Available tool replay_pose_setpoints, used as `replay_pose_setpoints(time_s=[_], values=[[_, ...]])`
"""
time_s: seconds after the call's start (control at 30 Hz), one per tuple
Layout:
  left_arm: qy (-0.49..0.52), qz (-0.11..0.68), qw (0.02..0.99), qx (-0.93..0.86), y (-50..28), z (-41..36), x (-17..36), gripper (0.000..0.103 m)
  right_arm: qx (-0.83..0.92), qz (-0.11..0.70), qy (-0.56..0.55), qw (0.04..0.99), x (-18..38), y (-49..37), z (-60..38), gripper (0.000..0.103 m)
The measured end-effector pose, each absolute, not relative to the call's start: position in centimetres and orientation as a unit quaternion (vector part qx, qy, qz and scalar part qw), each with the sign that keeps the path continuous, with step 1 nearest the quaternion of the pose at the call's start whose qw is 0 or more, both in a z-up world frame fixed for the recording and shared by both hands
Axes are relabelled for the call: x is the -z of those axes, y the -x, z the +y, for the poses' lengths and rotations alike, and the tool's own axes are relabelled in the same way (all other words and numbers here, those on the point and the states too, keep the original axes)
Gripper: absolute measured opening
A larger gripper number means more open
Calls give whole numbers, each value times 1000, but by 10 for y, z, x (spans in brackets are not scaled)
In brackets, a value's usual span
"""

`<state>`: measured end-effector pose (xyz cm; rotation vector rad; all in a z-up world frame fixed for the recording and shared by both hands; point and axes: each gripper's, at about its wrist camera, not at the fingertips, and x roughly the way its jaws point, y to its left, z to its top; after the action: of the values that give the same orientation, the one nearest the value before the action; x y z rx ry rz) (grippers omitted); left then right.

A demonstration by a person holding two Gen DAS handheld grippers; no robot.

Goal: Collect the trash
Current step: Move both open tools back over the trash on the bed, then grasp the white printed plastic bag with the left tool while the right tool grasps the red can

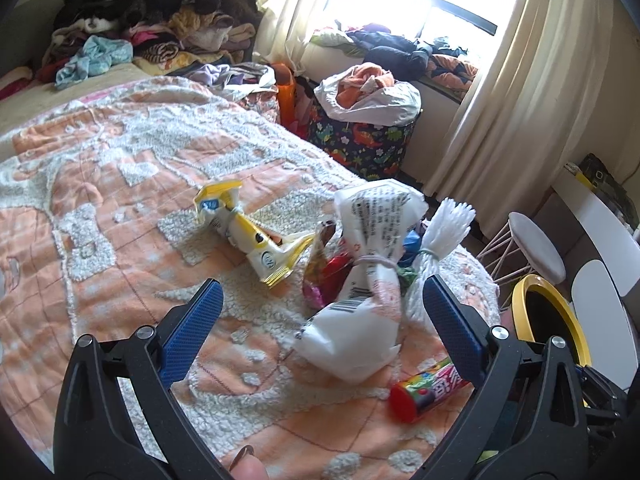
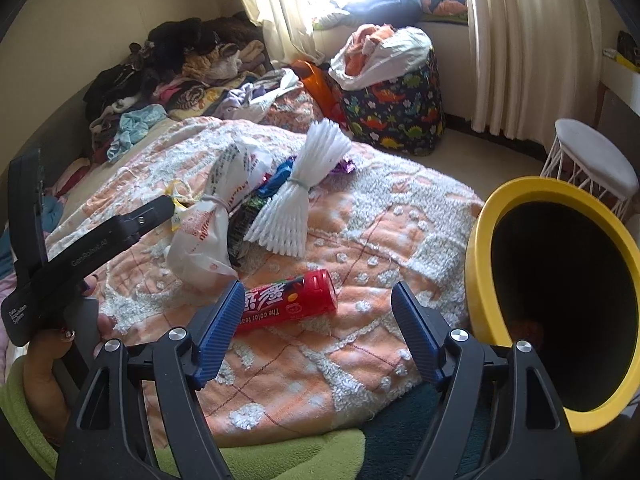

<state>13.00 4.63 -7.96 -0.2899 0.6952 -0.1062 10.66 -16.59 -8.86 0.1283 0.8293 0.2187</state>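
Both my claws gape empty; right claw (image 2: 316, 320) risks rolling the red candy tube (image 2: 292, 302) just ahead toward the bed edge.

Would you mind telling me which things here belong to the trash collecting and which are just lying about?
Belongs to the job:
- red candy tube
- tied white plastic bag
- yellow-and-white wrapper
- bundle of white straws
- yellow bin
- left gripper and right gripper, both open

Just lying about:
- pile of clothes
- dinosaur-print basket
- white stool
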Motion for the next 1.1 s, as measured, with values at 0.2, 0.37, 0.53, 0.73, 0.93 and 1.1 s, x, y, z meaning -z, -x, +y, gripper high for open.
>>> replay_pose_setpoints(time_s=[0.2,0.37,0.53,0.73,0.93,1.1], values=[[150,350,922,73,-133,49,93,92,-102,440,-87,888,109,-124,-161,73],[159,364,913,90,-139,46,104,85,-101,475,-131,864,124,-141,-161,73],[165,374,907,103,-143,40,113,81,-110,507,-206,830,143,-154,-164,72],[173,386,900,107,-147,38,125,78,-120,507,-210,827,143,-159,-163,66],[174,383,900,112,-147,37,126,74,-127,499,-232,825,142,-161,-171,53],[168,379,902,120,-144,33,122,58,-141,486,-244,827,138,-158,-178,47]])
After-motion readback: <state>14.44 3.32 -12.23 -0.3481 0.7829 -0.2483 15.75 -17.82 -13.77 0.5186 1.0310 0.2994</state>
